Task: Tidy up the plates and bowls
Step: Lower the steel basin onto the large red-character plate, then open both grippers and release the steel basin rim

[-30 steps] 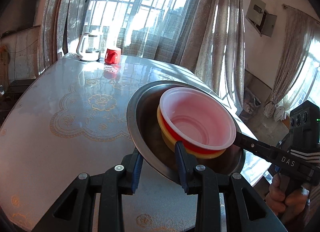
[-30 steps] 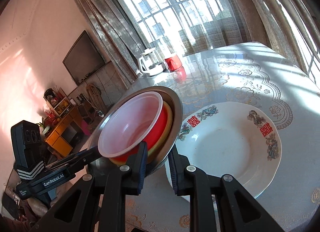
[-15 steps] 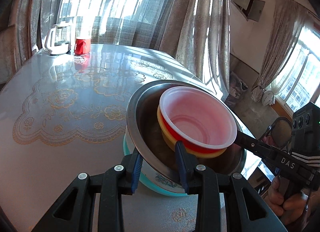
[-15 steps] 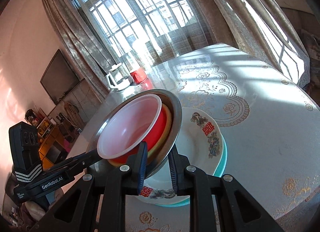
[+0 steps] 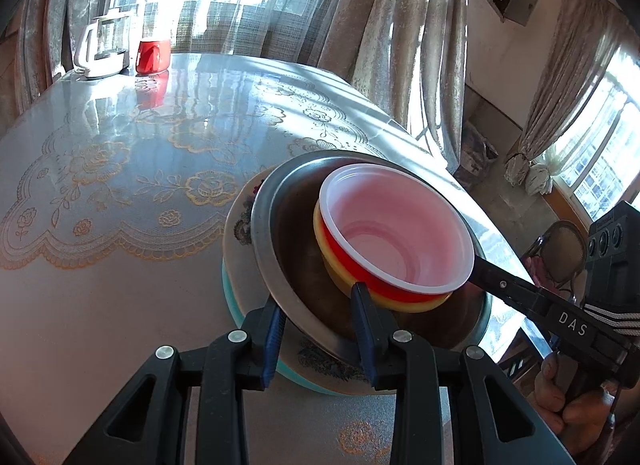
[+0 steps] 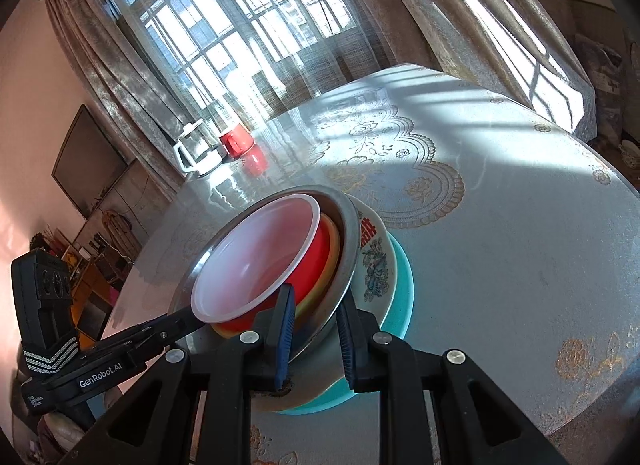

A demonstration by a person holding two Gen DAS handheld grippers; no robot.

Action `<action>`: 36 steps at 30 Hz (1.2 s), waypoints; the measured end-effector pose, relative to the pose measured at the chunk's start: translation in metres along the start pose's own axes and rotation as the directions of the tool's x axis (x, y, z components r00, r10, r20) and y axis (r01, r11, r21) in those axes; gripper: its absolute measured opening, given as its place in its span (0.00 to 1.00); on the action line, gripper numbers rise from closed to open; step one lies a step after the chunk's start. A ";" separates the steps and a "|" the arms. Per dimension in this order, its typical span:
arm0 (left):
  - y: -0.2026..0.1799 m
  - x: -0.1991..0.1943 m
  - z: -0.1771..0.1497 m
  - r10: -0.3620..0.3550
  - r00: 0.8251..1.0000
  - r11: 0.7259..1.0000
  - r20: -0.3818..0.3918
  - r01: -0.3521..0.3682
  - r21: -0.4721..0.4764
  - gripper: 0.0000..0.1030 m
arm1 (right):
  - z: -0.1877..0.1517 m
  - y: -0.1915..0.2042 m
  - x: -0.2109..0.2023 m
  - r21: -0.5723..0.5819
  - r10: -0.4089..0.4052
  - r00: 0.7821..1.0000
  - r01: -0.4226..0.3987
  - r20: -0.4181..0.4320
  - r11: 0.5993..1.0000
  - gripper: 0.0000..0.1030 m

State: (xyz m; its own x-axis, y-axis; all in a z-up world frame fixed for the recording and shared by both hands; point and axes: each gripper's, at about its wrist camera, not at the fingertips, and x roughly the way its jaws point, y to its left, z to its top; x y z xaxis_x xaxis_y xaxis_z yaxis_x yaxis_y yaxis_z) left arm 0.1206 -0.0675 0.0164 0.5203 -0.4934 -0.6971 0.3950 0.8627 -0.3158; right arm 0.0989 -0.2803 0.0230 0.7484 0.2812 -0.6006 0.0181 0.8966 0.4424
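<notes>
**Bowl stack arrives over the plates**

Where a second ago bare tablecloth lay under the load, the steel bowl (image 5: pixel 292 261) now sits low over the white patterned plate (image 6: pixel 374 261) and the teal plate (image 6: pixel 404 285) beneath it; whether it already touches, can't tell. Nested inside: yellow bowl (image 5: pixel 324 261), red bowl (image 5: pixel 384 289), pale pink-white bowl (image 5: pixel 394 233) on top. Left gripper (image 5: pixel 318 329) pinches the steel rim, one blue pad inside, one outside. Right gripper (image 6: pixel 314 329) does the same on the opposite rim. Both clamped narrow on it.

Reading: stacking nearly done. Bowls over plates, one pile. Likely remaining: settle and let go. Stack looks tilted in the right view, so a level set-down matters.

Surface: large rounded table (image 5: pixel 100 297), glossy cover over gold lace florals, strong window glare. Far end: white kettle (image 5: pixel 100 49) beside red mug (image 5: pixel 152 55), well apart from the pile.

Room: tall barred windows, sheer curtains, dark wall TV (image 6: pixel 90 161), cluttered shelving in the corner.
</notes>
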 end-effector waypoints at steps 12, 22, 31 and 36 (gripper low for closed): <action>0.000 -0.008 -0.002 -0.028 0.999 0.999 0.018 0.028 -0.019 0.40 | 0.000 -0.004 0.001 0.020 0.008 1.000 -0.008 -0.014 1.000 0.22; 0.010 -0.037 -0.006 -0.036 0.995 0.997 0.090 0.041 -0.060 0.44 | 0.001 -0.010 -0.011 0.039 0.015 1.000 -0.016 0.015 0.999 0.24; 0.047 -0.055 -0.012 0.026 0.991 0.985 0.129 -0.003 -0.174 0.43 | 0.000 -0.028 -0.031 0.094 -0.008 0.998 0.001 0.068 0.996 0.25; 0.059 -0.047 -0.023 0.076 0.992 0.978 0.099 -0.055 -0.201 0.42 | -0.013 -0.034 -0.019 0.114 -0.004 1.000 0.005 -0.001 0.993 0.25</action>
State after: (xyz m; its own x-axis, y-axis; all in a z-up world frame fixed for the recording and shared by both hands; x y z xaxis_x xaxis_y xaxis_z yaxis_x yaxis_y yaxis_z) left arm 0.1026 0.0095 0.0159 0.6211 -0.4352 -0.6518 0.2058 0.8930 -0.4002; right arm 0.0760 -0.3119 0.0108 0.7479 0.2774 -0.6031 0.0969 0.8531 0.5126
